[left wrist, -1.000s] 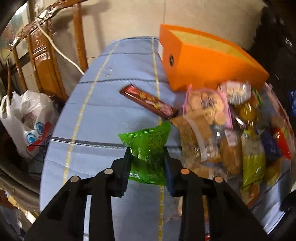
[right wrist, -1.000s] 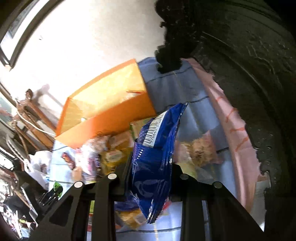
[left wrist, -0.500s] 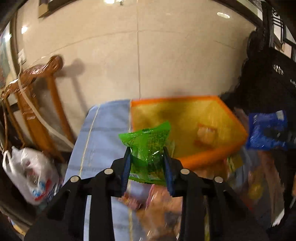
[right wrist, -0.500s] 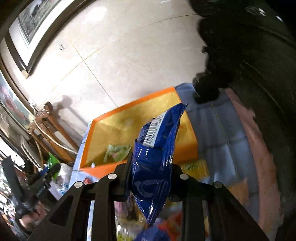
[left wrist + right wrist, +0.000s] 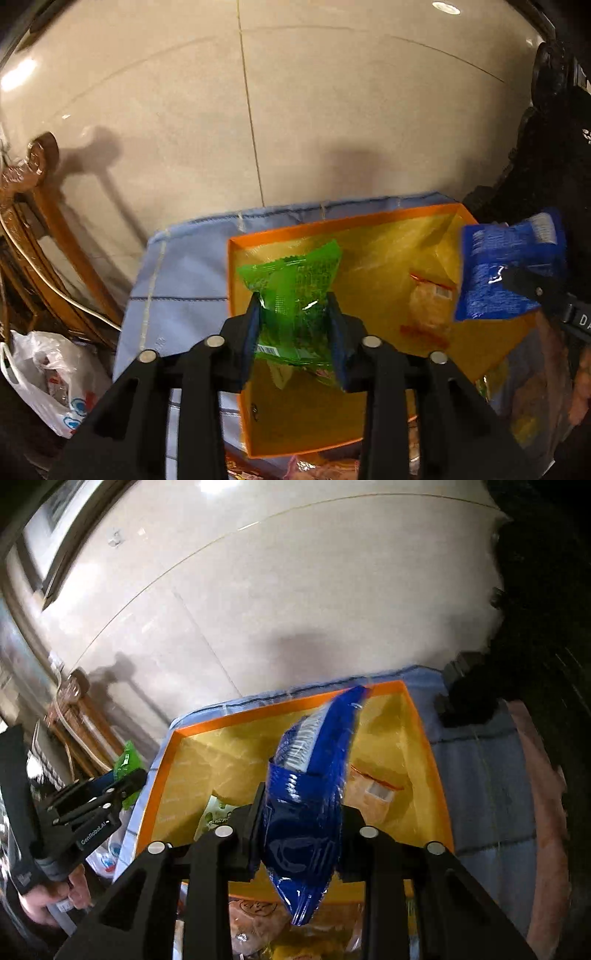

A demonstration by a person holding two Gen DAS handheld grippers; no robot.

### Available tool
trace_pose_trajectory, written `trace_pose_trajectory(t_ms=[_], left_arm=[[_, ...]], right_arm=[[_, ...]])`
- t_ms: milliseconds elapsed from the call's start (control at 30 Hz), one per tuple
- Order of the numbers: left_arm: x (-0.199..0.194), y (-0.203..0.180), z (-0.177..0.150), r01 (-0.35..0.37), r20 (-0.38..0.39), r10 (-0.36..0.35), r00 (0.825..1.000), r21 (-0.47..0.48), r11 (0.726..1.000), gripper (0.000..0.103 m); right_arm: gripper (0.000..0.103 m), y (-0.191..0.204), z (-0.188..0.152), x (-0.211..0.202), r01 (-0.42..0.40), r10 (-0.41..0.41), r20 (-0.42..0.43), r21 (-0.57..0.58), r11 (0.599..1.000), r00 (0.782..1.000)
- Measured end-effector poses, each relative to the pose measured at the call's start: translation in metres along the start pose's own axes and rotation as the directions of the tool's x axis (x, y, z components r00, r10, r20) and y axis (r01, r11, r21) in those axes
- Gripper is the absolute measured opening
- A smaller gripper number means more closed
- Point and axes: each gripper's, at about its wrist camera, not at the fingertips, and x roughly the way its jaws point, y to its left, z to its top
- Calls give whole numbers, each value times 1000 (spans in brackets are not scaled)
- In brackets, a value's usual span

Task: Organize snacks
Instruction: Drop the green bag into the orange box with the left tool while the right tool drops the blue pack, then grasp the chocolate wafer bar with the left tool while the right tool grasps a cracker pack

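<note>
My left gripper (image 5: 293,317) is shut on a green snack packet (image 5: 295,295) and holds it above the left part of the open orange box (image 5: 369,221). My right gripper (image 5: 303,819) is shut on a blue snack bag (image 5: 310,805) above the same box (image 5: 236,722). The blue bag also shows in the left wrist view (image 5: 506,273), over the box's right side. The left gripper and green packet (image 5: 127,762) show at the left of the right wrist view. Inside the box lie a clear packet with red trim (image 5: 428,306) and a pale green packet (image 5: 218,812).
The box stands on a table with a blue cloth (image 5: 177,273) against a tiled wall. Loose snack packets (image 5: 258,923) lie in front of the box. A wooden chair (image 5: 40,236) and a white plastic bag (image 5: 48,373) are at the left.
Both grippers have risen and moved forward from the snack pile to above the open box, each still holding its packet. The box's inside has come into full view.
</note>
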Motion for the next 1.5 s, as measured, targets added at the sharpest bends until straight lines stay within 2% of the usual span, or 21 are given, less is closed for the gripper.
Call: trace_pose_trajectory(t_ms=[33,67,133,233,300,433,500,567,633,700,833,900,1000,1033,1067,1100,1133,1167,1300,1400,1500], left_arm=[[-2,4,-5,-41,8,41,999,-12,999,99],[-8,7,-12,-85,51,86,995,-21,996,99],[-19,13,-27,-97,94,96,991,5,995,99],[-24,34,-56,-121,46,121,992,2,993,99],[-29,54,-83,-122,15,123,992,-22,992,99],[-36,87,-133,-121,-26,119,993,-65,991,99],[-30,101,-157,-111,-82,104,991,-88,990,99],[-23,110,-172,-111,-131,99,986,-90,990,99],[-14,113,-185,-105,-157,90,984,-91,990,99],[-10,115,-193,-93,-171,75,982,-101,991,99],[0,112,-199,-45,-173,25,985,-116,992,99],[5,109,-197,-28,-172,11,985,-100,995,99],[10,105,-192,-30,-171,18,985,-68,997,99],[12,103,-189,-35,-176,24,984,-62,997,99],[15,104,-187,-36,-180,26,983,-57,998,99],[16,103,-185,-37,-182,27,983,-52,998,99],[17,103,-185,-38,-182,30,983,-45,998,99],[19,103,-184,-42,-182,35,983,-39,998,99],[23,103,-187,-52,-197,48,979,-15,999,99],[27,104,-191,-33,-216,24,976,-37,999,99],[33,105,-189,-32,-216,15,976,-75,997,99]], right_arm=[[100,0,-2,-3,15,-14,20,-3,1000,1000],[100,1,-3,-6,23,-23,29,-1,1000,999],[99,-5,-10,-17,-8,9,30,-30,1000,1000],[99,-15,-25,-29,65,-65,6,-145,987,998],[99,-26,-45,-30,102,-117,-40,-267,958,992],[99,-44,-82,-17,79,-163,-138,-473,878,977],[99,-50,-93,-2,43,-170,-191,-535,844,967],[92,-58,-102,17,-34,-133,-267,-539,842,954],[92,-63,-107,32,-55,-126,-306,-522,851,944],[92,-70,-108,44,-100,-78,-338,-479,872,938],[97,-72,-108,51,-176,-3,-350,-478,860,937],[96,-71,-114,58,-194,-25,-390,-510,838,920],[86,-69,-133,72,-227,-97,-505,-540,811,857],[75,-69,-134,69,-214,-95,-480,-548,809,872],[72,-71,-133,66,-200,-87,-472,-524,828,877],[69,-78,-128,62,-186,-50,-478,-435,881,877],[54,-79,-125,57,-178,-32,-469,-397,901,883],[50,-79,-125,52,-171,-32,-462,-391,904,886],[49,-55,-143,29,-68,-180,-424,-506,860,887],[48,-60,-137,20,54,-221,-399,-390,919,890],[48,-74,-129,7,96,-162,-387,-184,978,908]])
